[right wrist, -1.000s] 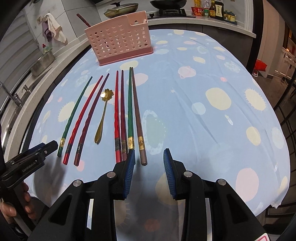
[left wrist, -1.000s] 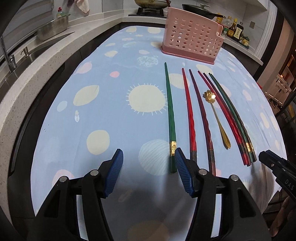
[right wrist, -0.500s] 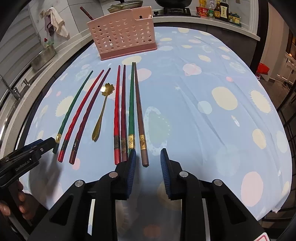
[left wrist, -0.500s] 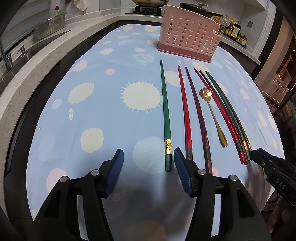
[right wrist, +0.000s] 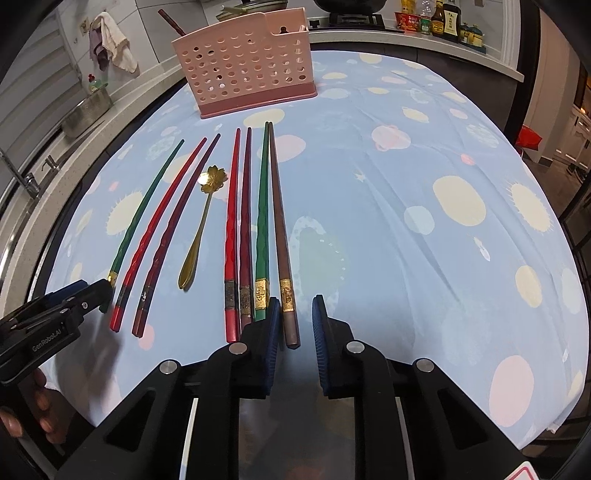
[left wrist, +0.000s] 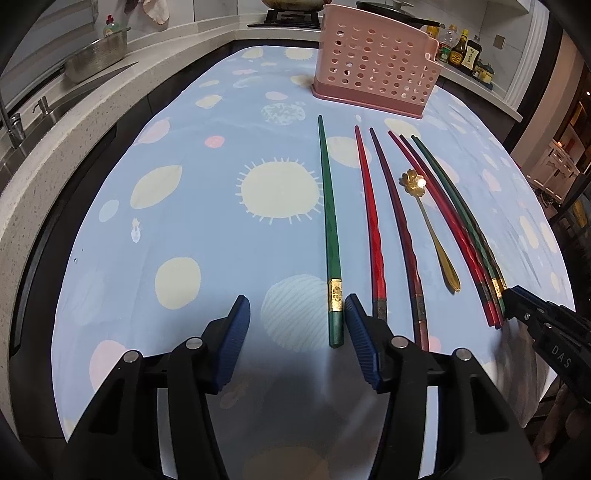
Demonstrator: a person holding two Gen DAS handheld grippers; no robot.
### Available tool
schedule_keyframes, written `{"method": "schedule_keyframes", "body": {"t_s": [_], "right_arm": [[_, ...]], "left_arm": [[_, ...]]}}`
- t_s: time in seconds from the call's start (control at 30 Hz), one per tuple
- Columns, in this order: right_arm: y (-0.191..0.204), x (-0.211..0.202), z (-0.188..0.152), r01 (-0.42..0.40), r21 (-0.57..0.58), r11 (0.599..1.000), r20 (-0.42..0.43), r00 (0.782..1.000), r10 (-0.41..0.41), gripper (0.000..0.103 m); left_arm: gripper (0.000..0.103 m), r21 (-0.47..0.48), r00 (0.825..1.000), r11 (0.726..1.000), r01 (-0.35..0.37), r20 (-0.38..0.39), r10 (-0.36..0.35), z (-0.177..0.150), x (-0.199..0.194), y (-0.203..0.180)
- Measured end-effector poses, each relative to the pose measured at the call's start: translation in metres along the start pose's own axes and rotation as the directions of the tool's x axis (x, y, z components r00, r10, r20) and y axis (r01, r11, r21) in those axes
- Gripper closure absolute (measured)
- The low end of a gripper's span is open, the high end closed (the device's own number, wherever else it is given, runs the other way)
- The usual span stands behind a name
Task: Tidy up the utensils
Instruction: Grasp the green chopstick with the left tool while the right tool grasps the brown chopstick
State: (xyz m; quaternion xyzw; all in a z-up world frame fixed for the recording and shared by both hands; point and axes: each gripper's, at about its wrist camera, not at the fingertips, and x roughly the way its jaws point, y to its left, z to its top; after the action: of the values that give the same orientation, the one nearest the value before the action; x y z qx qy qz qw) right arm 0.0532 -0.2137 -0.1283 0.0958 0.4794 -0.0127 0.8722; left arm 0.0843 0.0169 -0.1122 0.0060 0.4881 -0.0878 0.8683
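Observation:
Several chopsticks and a gold flower spoon (left wrist: 432, 229) lie side by side on the blue spotted cloth, in front of a pink perforated holder (left wrist: 373, 74). In the left wrist view my left gripper (left wrist: 295, 310) is open, and the handle end of the leftmost green chopstick (left wrist: 330, 236) lies between its jaws, close to the right pad. In the right wrist view my right gripper (right wrist: 295, 310) straddles the handle end of the brown chopstick (right wrist: 282, 236). Its jaws are closing, with a gap still showing on the right side.
The table's near edge runs just under both grippers. A counter with a sink and a metal pot (left wrist: 98, 55) lies to the left, and a stove and sauce bottles (right wrist: 443, 18) stand behind the holder (right wrist: 251, 70). Bare cloth stretches right of the brown chopstick.
The right gripper's jaws have narrowed around the brown chopstick's end. The left gripper has barely shifted and stays about as wide.

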Motion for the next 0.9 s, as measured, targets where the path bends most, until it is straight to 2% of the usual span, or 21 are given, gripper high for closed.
{"method": "schedule_keyframes", "body": {"t_s": [0.17, 0.27, 0.37, 0.43, 0.53, 0.67, 0.9], "right_arm": [[0.002, 0.002, 0.001, 0.001, -0.005, 1.000, 0.006, 1.000, -0.001, 0.086], [0.002, 0.003, 0.001, 0.001, -0.008, 1.000, 0.009, 1.000, 0.000, 0.086], [0.002, 0.003, 0.000, 0.000, -0.010, 1.000, 0.013, 1.000, 0.000, 0.087], [0.002, 0.003, 0.000, 0.000, -0.012, 1.000, 0.014, 1.000, 0.000, 0.087], [0.001, 0.003, 0.000, -0.001, -0.013, 1.000, 0.015, 1.000, 0.001, 0.091], [0.001, 0.002, -0.001, -0.013, -0.005, 1.000, 0.014, 1.000, 0.013, 0.095], [-0.001, -0.006, -0.003, -0.023, 0.000, 1.000, 0.021, 1.000, 0.023, 0.096]], "left_arm": [[0.057, 0.014, 1.000, 1.000, -0.009, 0.012, 0.008, 0.000, 0.001, -0.002], [0.063, 0.027, 1.000, 1.000, -0.011, 0.018, 0.011, 0.000, 0.001, -0.005], [0.072, 0.036, 1.000, 0.999, -0.006, 0.021, 0.005, 0.000, 0.001, -0.006], [0.082, 0.040, 1.000, 0.999, 0.006, 0.020, -0.006, 0.000, 0.001, -0.008], [0.090, 0.045, 1.000, 0.999, 0.020, 0.019, -0.021, -0.001, 0.001, -0.009], [0.096, 0.031, 0.999, 0.998, 0.050, 0.011, -0.050, -0.002, 0.000, -0.007], [0.096, -0.013, 0.997, 0.996, 0.083, 0.012, -0.083, -0.003, -0.008, 0.002]]}}
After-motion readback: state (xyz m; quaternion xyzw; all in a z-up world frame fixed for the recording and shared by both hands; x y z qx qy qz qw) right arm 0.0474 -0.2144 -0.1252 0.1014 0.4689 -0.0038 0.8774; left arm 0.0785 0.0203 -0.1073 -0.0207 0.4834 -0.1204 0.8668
